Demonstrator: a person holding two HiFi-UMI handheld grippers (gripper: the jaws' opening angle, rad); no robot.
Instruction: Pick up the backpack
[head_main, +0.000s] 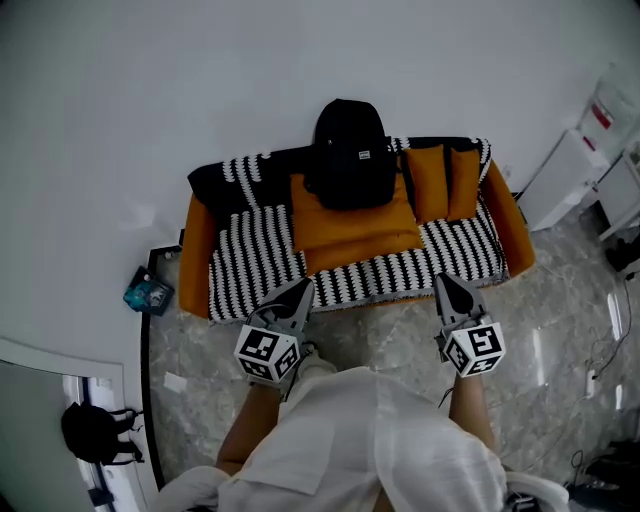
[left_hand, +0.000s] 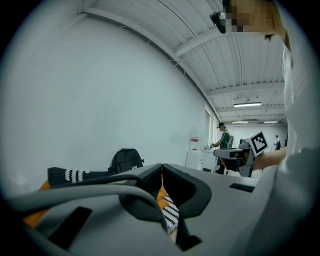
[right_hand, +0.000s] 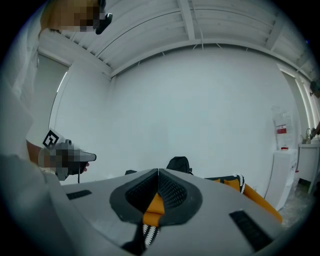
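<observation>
An orange sofa under a black-and-white striped cover fills the middle of the head view, against a white wall. A large orange cushion lies at its centre, and two smaller orange cushions stand upright at upper right. The black backpack sits upright at top centre, against the sofa back, its base on the large cushion's upper edge. In front of the sofa, left gripper and right gripper both point toward it, well apart from the backpack, jaws pressed fully together and empty. Another black bag rests on the floor at lower left.
</observation>
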